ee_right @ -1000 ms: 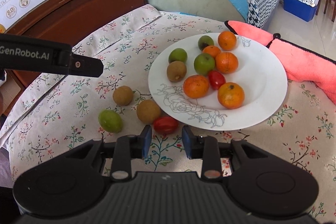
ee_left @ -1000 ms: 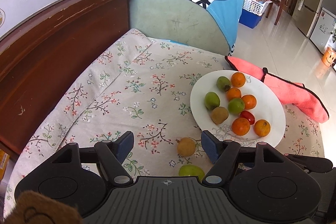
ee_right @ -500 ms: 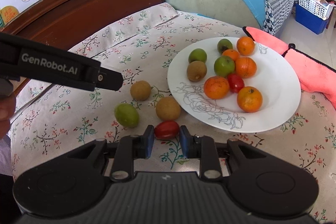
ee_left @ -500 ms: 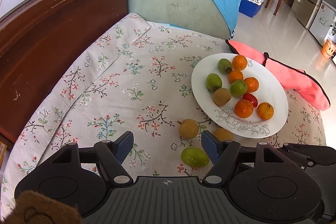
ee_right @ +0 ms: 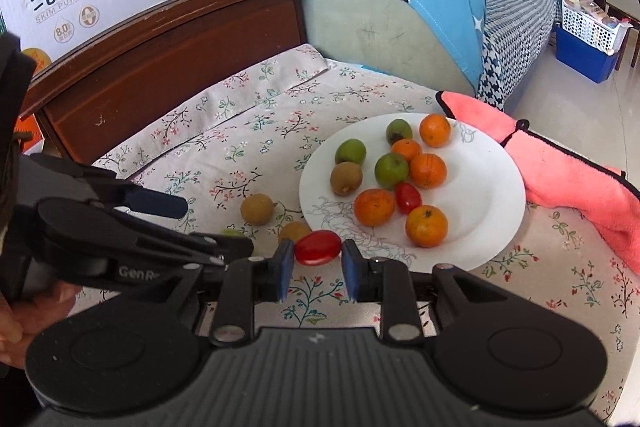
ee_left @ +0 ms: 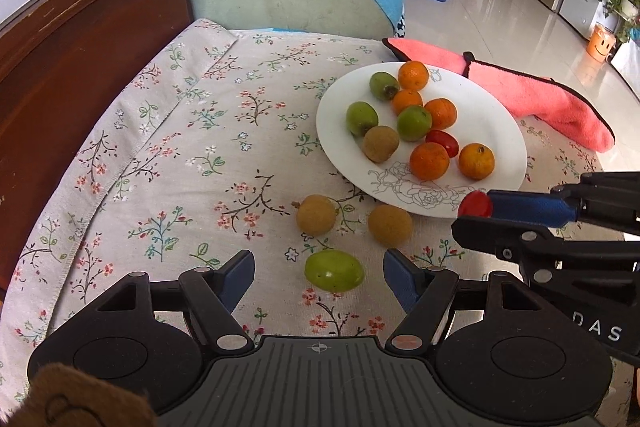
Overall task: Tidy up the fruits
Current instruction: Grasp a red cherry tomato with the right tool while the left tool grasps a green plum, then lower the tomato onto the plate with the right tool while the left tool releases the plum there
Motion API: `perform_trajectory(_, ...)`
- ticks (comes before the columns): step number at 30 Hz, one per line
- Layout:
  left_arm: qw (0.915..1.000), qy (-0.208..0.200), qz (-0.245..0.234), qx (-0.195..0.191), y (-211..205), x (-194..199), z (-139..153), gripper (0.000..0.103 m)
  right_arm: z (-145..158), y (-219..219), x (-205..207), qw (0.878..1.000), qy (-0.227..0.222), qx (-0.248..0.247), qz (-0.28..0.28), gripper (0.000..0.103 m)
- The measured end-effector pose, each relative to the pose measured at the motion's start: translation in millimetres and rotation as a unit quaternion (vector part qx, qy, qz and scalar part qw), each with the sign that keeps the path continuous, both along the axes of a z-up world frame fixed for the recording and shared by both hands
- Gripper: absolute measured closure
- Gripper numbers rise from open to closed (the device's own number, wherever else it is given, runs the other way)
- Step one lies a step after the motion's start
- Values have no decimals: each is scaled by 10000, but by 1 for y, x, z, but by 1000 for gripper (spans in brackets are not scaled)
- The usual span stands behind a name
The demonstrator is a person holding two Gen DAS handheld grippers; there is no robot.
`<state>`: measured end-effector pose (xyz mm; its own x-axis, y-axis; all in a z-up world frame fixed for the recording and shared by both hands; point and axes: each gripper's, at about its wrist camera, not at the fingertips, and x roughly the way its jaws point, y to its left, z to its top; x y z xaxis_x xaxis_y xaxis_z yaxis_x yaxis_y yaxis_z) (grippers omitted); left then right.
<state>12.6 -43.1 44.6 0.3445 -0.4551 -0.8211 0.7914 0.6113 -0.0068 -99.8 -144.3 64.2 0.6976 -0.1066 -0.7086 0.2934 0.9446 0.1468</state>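
Right gripper (ee_right: 318, 265) has its jaws clamped on a small red oval cherry tomato (ee_right: 318, 247), held clear of the floral-print cloth on the table (ee_left: 200, 155) at the near rim of the round white ceramic plate (ee_right: 492, 183). The left-wrist view confirms it: the red fruit sits at the tip of the blue pads, just over the plate's edge.

Left gripper (ee_left: 319, 281) has its jaws standing apart, holding nothing, poised above a smooth green oval fruit (ee_left: 334, 271) that lies on the cloth roughly between the fingers but untouched.

Two brown rough-skinned round fruits (ee_left: 316, 215) lie on the cloth, near the plate but off it. The plate already carries a mix of orange, green, brown and red fruit.

Step in hand (judged): carrying the tomato over to the plate. The next move calls for taking it inward over a bare patch of the plate, lowering it and letting go gently so it does not roll. Three loose fruits would then remain; the left gripper looks set to descend on the green one.
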Motion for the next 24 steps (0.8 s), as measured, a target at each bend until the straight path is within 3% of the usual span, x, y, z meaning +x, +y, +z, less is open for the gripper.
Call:
perform_trajectory(11, 9997, -164, -171, 100, -6, -2, -18, 36, -1, -5, -1, 9997, 41, 197, -169, 77)
perform_trajectory(12, 9997, -156, -156, 85, -6, -1, -19, 38, -1, -7, -1, 9995, 40, 236, -190, 77)
perform_trajectory(16, 9998, 89, -150, -66, -4, 4, -22, 67, -1, -9, -1, 9991, 27, 356, -237, 77)
perform_trajectory(24, 9998, -29, -135, -113, -4, 0, -16, 70, 0, -10, 0, 9987, 14, 436, -267, 77)
